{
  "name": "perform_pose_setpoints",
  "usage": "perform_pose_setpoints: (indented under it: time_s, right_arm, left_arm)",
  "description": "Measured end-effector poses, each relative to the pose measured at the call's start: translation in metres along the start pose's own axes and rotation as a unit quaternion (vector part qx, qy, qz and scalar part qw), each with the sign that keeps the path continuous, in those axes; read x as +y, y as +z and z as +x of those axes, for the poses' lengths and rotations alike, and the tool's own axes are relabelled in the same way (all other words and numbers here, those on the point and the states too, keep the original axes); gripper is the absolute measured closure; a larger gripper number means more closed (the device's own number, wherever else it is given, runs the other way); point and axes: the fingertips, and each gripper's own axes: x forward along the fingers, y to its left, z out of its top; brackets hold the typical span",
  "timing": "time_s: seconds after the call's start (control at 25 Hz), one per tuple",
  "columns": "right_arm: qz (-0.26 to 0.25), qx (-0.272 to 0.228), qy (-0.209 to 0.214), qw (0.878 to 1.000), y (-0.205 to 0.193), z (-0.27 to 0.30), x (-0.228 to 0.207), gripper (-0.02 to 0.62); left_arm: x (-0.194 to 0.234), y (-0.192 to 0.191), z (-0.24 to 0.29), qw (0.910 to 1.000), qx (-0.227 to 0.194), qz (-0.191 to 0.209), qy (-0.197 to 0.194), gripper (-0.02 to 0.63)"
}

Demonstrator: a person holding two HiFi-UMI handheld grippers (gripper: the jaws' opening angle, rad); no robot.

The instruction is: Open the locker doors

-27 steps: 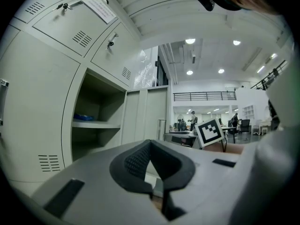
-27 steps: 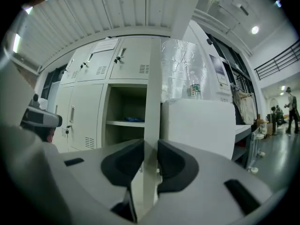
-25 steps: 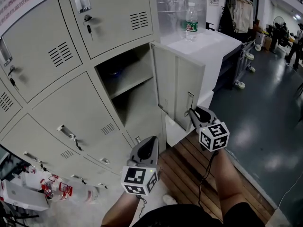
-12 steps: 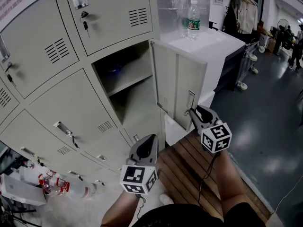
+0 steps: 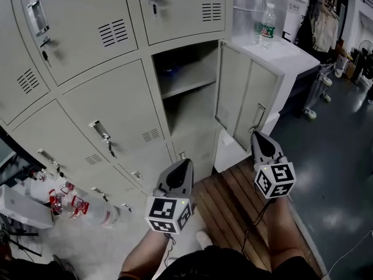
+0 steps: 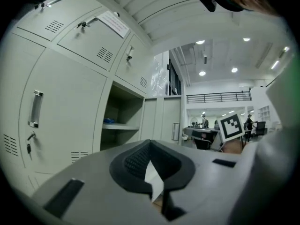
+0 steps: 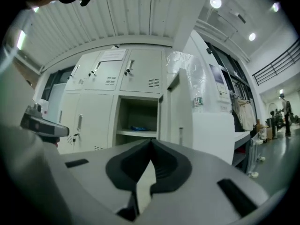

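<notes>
The cream locker bank fills the head view. One locker [image 5: 187, 89] stands open, its door [image 5: 242, 95] swung out to the right, with the handle [image 5: 258, 116] near the door's free edge. My right gripper [image 5: 259, 136] sits just below that handle, off the door; its jaws have just been closing and are shut on nothing. My left gripper [image 5: 185, 165] is shut and empty, low in front of the closed lockers. The closed door [image 5: 116, 115] left of the open one has its own handle [image 5: 100, 130]. The open locker [image 7: 138, 116] shows in the right gripper view, and a closed door handle [image 6: 35, 108] in the left gripper view.
A blue item [image 7: 138, 128] lies on the open locker's shelf. A white table [image 5: 285, 51] with a water bottle [image 5: 267, 17] stands right of the lockers. Wooden slats [image 5: 233, 197] lie underfoot. Bottles and clutter [image 5: 76, 206] sit on the floor at left.
The right gripper has come off the open door's handle and its jaws have shut. The head view has swung left, showing more closed lockers. The left gripper stays shut.
</notes>
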Motion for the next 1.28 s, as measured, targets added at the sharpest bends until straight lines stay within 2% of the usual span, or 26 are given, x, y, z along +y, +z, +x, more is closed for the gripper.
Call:
perform_pose_setpoints:
  time_s: [0.24,0.4,0.64,0.96,1.28]
  right_arm:
    - [-0.017,-0.012,0.085,0.996,0.026,-0.002,0.109,0.594]
    - [-0.032,-0.028,0.148,0.988,0.043,0.006,0.183,0.595]
    - [-0.027,-0.036,0.224,0.974,0.053,0.007,0.282,0.595]
    - [-0.021,-0.031,0.278,0.960,0.056,-0.005,0.375,0.595]
    - [-0.014,-0.028,0.304,0.952,0.055,-0.012,0.446,0.595]
  left_arm:
    - [0.035,0.018,-0.070,0.9987,-0.017,0.004,0.048,0.604]
    - [0.066,0.027,-0.116,0.9945,-0.025,0.006,0.102,0.606]
    - [0.109,0.028,-0.183,0.9854,-0.032,-0.001,0.167,0.606]
    - [0.144,0.030,-0.253,0.9776,-0.039,0.000,0.207,0.606]
    - [0.174,0.025,-0.312,0.9730,-0.034,0.004,0.228,0.606]
